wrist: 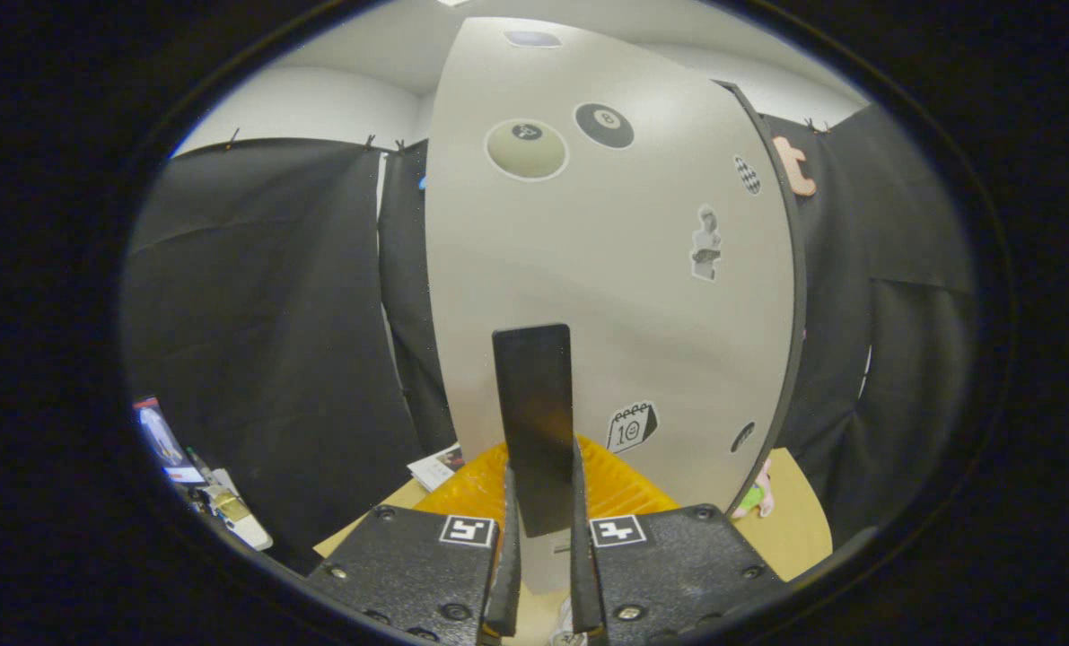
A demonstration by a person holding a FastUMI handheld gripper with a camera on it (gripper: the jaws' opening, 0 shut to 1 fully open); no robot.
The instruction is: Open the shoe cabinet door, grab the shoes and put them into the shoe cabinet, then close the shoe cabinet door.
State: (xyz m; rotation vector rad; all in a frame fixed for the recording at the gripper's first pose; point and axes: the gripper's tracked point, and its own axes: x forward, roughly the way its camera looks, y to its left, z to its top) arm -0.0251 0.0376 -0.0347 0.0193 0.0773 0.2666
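One pale shoe cabinet door (588, 269) is standing upright just ahead of the gripper (541, 538), carrying one dark flat handle (534, 422) and several stickers, among them two billiard-ball ones (604, 125). The gripper is pointing level and straight at the door, its two fingers (505, 574) sitting close together and pressing on either side of the handle's lower end. One orange ridged mat (615, 489) is lying at the foot of the door on the wooden desk (790, 520). Whether shoes are nearby cannot be told.
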